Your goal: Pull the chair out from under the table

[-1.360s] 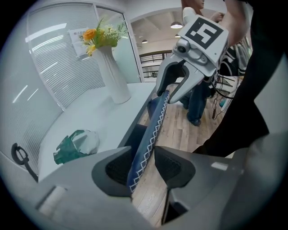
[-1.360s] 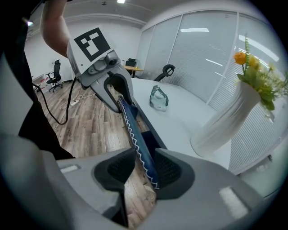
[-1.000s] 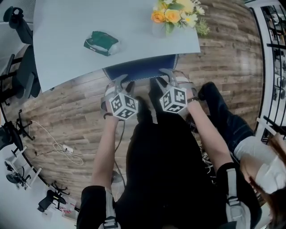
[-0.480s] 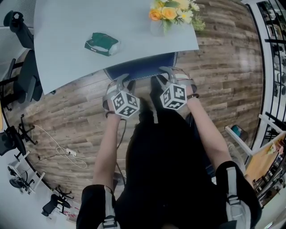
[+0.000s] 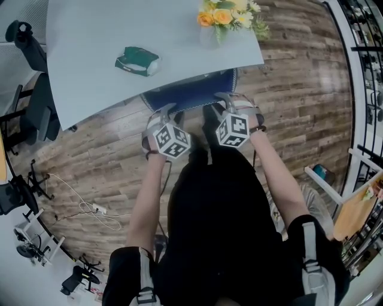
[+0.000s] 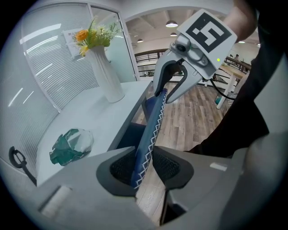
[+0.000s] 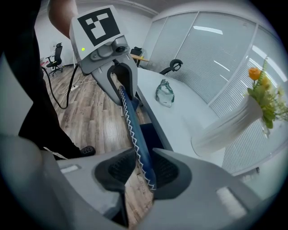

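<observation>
The chair's blue back [image 5: 191, 92], edged with white zigzag stitching, shows at the near edge of the pale table [image 5: 90, 77], its seat hidden underneath. My left gripper [image 5: 164, 110] straddles the top edge of the chair back [image 6: 153, 121]. Its jaws have just been closing and both pads [image 6: 121, 168] now press on the padding. My right gripper [image 5: 224, 98] straddles the same chair back [image 7: 132, 126] further right. Its jaws have also been closing. The back leans on one of its pads [image 7: 164, 168], with a gap at the other.
On the table lie a green packet [image 5: 137, 61] and a vase of flowers [image 5: 230, 18]. Black office chairs [image 5: 36, 107] stand at the left. A cable with a power strip [image 5: 96, 209] trails over the wooden floor. Shelving [image 5: 365, 60] lines the right side.
Both grippers stay at the chair back's top edge. The left jaws have drawn in onto the back. The person at the right edge one second ago is out of view.
</observation>
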